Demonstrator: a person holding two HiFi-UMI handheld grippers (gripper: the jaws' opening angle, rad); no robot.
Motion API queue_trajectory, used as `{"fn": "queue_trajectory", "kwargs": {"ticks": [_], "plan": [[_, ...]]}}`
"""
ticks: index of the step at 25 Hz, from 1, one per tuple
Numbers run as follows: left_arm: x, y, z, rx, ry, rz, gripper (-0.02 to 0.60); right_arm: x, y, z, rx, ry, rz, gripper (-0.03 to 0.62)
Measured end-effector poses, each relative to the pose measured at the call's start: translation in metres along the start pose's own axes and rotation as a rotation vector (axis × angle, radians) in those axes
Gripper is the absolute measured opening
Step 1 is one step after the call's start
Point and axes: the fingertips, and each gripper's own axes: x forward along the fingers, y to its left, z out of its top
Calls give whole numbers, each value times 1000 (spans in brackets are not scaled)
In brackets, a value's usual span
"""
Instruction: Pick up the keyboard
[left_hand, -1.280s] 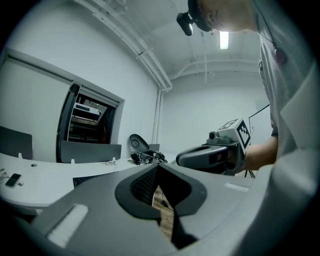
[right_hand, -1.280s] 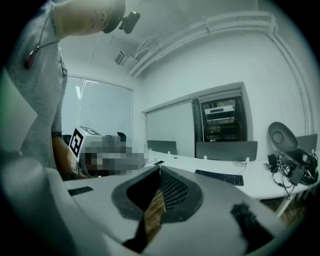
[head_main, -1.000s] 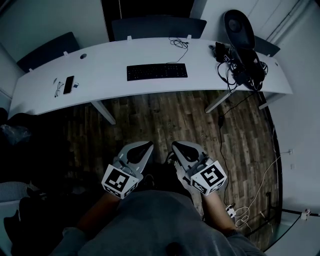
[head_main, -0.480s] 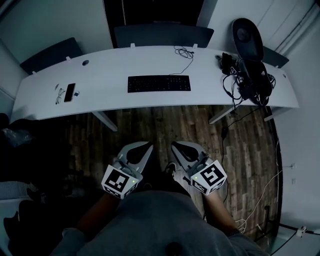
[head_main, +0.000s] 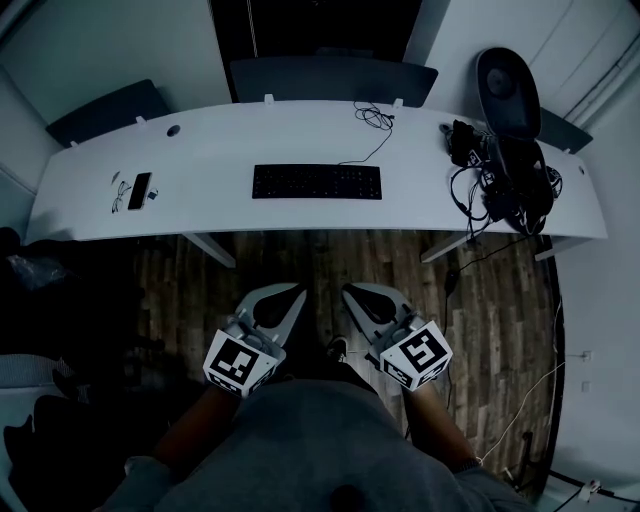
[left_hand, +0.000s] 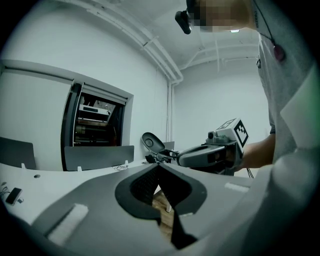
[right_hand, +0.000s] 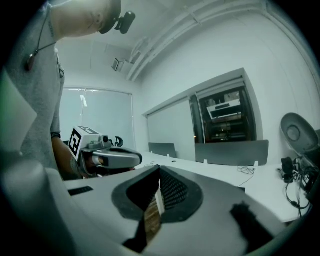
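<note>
Keyboard (head_main: 316, 182) flat on the white desk (head_main: 220, 150), near its front edge.
Left gripper (head_main: 296, 291) and right gripper (head_main: 351, 291) (jaws together, nothing between them) hang over the wooden floor (head_main: 300, 262), well apart from the keyboard.

Smooth matt white desk (head_main: 220, 160), black plastic keyboard (head_main: 316, 182), worn wood-plank floor (head_main: 300, 265)

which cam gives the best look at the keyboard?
Head view: the whole keyboard shows from above, lying on the white desk. The left and right gripper views look low across the desk; the keyboard can't be made out in either.
</note>
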Motion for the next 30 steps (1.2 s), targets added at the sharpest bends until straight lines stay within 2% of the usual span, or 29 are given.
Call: {"fn": "queue_trajectory", "kwargs": {"ticks": [10,20,25,30], "plan": [[54,-4,7,-13,-28,31,8,-11,-53,-2,-4,-1,47,15],[82,-4,8,-15,17,68,8,-12,-85,-3,20,-19,75,15],[89,11,3,18,7,77,8,0,-97,-6,39,-17,79,15],[102,36,-6,9,23,82,8,19,-114,-11,47,3,81,15]]}}
